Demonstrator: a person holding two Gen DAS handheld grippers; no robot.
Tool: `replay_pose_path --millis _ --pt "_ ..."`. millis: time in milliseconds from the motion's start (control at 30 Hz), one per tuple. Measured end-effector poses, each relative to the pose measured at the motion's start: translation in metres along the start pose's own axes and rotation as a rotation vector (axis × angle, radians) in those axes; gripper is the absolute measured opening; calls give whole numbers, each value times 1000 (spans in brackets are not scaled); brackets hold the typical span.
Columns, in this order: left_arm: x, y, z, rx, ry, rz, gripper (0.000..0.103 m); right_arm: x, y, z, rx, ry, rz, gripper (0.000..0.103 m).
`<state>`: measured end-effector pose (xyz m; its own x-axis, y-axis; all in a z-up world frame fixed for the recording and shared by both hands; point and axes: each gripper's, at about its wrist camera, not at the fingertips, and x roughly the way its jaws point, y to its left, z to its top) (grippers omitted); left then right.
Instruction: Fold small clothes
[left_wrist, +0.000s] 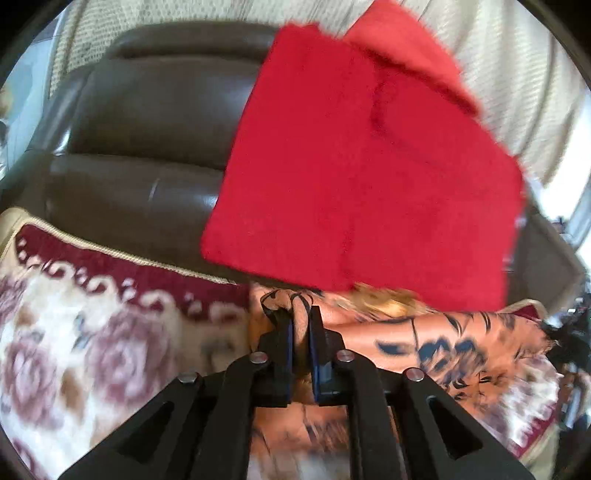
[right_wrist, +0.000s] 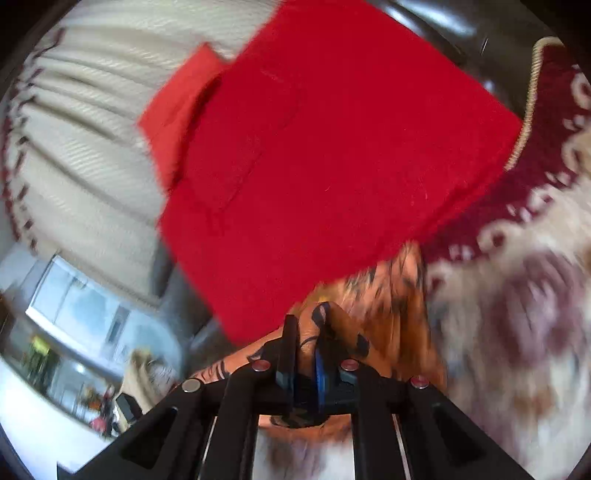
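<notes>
Pinching a fold of the orange black-printed garment (left_wrist: 443, 347), the left gripper (left_wrist: 302, 325) has its jaws drawn narrow with a bunched corner of the cloth pushed up between them. The right gripper (right_wrist: 304, 332) does the same on its own corner of that garment (right_wrist: 388, 295), jaws nearly together on the fabric. The garment lies stretched between the two, over a floral blanket (left_wrist: 92, 332) with a dark red border, which covers the near surface.

Beyond it, a folded red cloth (left_wrist: 362, 177) rests at the far side, partly over the garment's far edge and against a brown leather cushion (left_wrist: 147, 122); a lighter red piece (left_wrist: 406, 48) shows behind it. Cream ribbed fabric (right_wrist: 85, 129) hangs at the far left in the right wrist view.

The orange garment looks thin, light and limp, probably a smooth woven that drapes and slides easily, so it will likely sag in the middle and may slip from a shallow grip. Corners or hem edges are the sensible places to hold, with enough cloth bunched in each jaw. Blur in both views makes the exact type of garment impossible to tell.
</notes>
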<state>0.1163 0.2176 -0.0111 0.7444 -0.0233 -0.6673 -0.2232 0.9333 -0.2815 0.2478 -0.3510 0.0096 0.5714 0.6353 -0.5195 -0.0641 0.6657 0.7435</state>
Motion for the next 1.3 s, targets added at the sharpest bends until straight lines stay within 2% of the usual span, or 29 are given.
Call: replay_pose_path --millis 33,67,100,133,200,267,400,500,600,633,667,700,733,767,867,967,1033,1100,1133,1167,1200,1233,1267,1300 --pt "31 2 2 4 56 48 50 17 -7 0 18 8 -66 58" --pt "64 7 -1 6 143 113 55 34 -19 -7 33 24 -161 72" --pt "73 12 -6 0 171 138 54 41 -28 -18 43 36 -194 72" --pt "77 20 -16 -7 183 155 54 39 -32 -35 37 34 -191 72" --pt "57 33 -34 -23 141 159 54 23 -29 -64 -8 -7 -194 72" --pt "26 44 -56 -33 94 145 54 5 -30 -95 -5 -19 -185 72" --pt "4 47 -87 -59 139 88 55 4 -34 -145 82 39 -163 72" --pt "30 34 -99 -71 196 70 60 31 -28 -148 132 56 -155 72" --pt "48 14 -98 -50 190 154 73 56 -38 -139 238 3 -172 71" --pt "50 10 -92 -43 190 158 72 61 -37 -137 245 -29 -180 69" --pt "54 8 -89 -42 201 163 61 62 -38 -135 265 -42 -181 44" --pt "57 8 -84 -52 225 164 14 70 -39 -132 301 -20 -156 9" --pt "62 8 -80 -76 266 162 14 72 -35 -127 298 -16 -171 9" --pt "55 7 -71 -96 266 164 14 66 -21 -124 260 -45 -192 8" --pt "10 -3 -56 -70 173 119 13 33 23 -118 155 -86 -153 8" --pt "-42 -12 -62 -30 102 100 13 -2 55 -131 48 -92 -159 8" --pt "-60 -4 -83 -48 126 86 14 -30 44 -154 67 -63 -149 9" --pt "-59 9 -112 -50 188 83 19 -40 21 -174 99 -26 -166 16" --pt "-49 21 -134 -49 246 103 20 -40 5 -186 112 -8 -194 21" --pt "-41 31 -148 -53 288 144 20 -38 -13 -197 124 29 -255 37" --pt "-38 41 -158 -73 301 137 26 -40 -31 -205 161 73 -304 40" --pt "-48 53 -159 -117 252 82 28 -45 -41 -209 187 80 -289 40" --pt "-56 59 -155 -131 249 101 33 -61 -43 -207 180 42 -291 41" --pt "-62 60 -151 -129 242 122 37 -74 -36 -202 147 -1 -338 40"
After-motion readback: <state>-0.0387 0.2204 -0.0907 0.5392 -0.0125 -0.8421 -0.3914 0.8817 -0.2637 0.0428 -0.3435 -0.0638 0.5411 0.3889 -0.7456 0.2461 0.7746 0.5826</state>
